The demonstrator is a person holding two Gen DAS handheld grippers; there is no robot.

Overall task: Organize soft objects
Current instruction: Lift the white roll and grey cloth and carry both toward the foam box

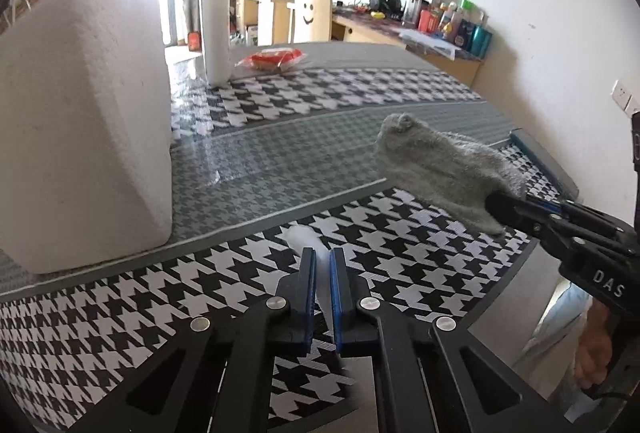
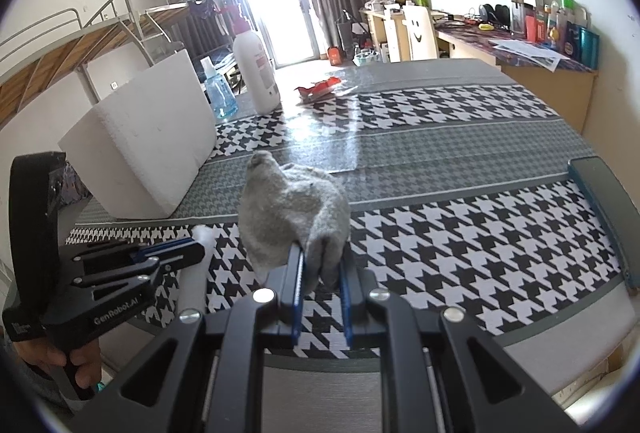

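Observation:
A fluffy grey sock is pinched by its end in my right gripper, which is shut on it and holds it bunched just above the houndstooth tablecloth. In the left wrist view the same grey sock sticks out from the right gripper at the right. My left gripper is shut on a white soft piece near the table's front edge. Its fluffy tip pokes out past the fingers. From the right wrist view, the left gripper sits at the left with the white soft piece at its tip.
A big white foam block stands on the left of the table. Behind it are a white pump bottle, a red packet and a blue bottle. A teal object lies at the right table edge.

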